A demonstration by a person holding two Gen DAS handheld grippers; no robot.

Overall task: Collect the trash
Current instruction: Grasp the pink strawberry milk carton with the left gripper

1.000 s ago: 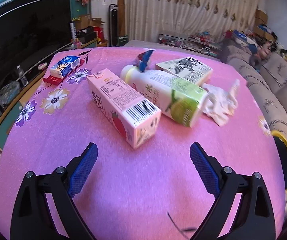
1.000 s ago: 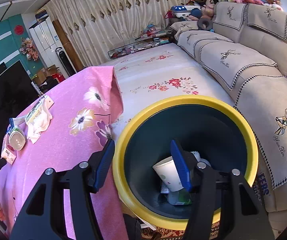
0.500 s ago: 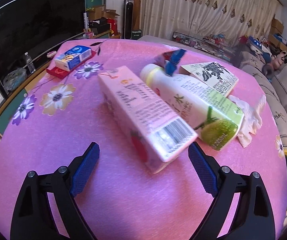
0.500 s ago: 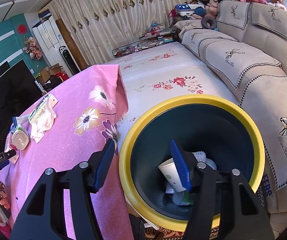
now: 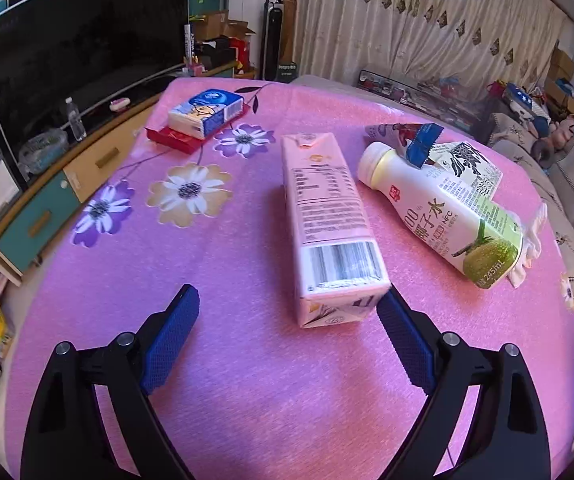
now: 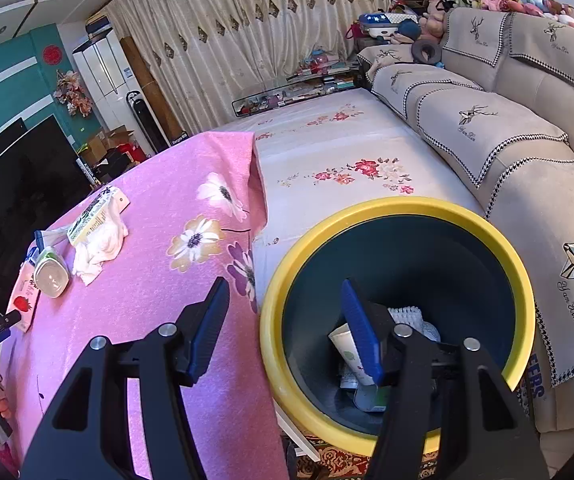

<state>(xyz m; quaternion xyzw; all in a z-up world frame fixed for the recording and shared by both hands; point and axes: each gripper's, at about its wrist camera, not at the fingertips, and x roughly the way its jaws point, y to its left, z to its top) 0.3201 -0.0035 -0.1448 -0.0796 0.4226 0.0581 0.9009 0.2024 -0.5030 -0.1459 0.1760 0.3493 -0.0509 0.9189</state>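
Note:
A pink strawberry milk carton (image 5: 329, 224) lies on the pink table cloth (image 5: 247, 380), its near end just in front of my open, empty left gripper (image 5: 287, 320), close to the right finger. A coconut water bottle (image 5: 443, 208) lies to its right, with a blue-red wrapper (image 5: 415, 140), a printed packet (image 5: 467, 168) and a crumpled white tissue (image 5: 531, 240) beside it. My right gripper (image 6: 285, 316) is open and empty over the rim of the yellow bin (image 6: 367, 212), which holds a paper cup (image 6: 347, 348) and other trash. The carton (image 6: 25, 296), bottle (image 6: 51, 276) and tissue (image 6: 99, 248) show far left.
A blue tissue pack (image 5: 207, 112) sits on a red box (image 5: 175, 138) at the table's far left. A TV (image 5: 79, 60) and cabinet stand left of the table. A beige sofa (image 6: 527, 140) and a white floral cloth (image 6: 347, 152) lie behind the bin.
My left gripper has moved closer to the pink carton and swung round, so the carton now lies lengthwise right before the fingers. The right gripper has drifted slightly left over the bin's rim.

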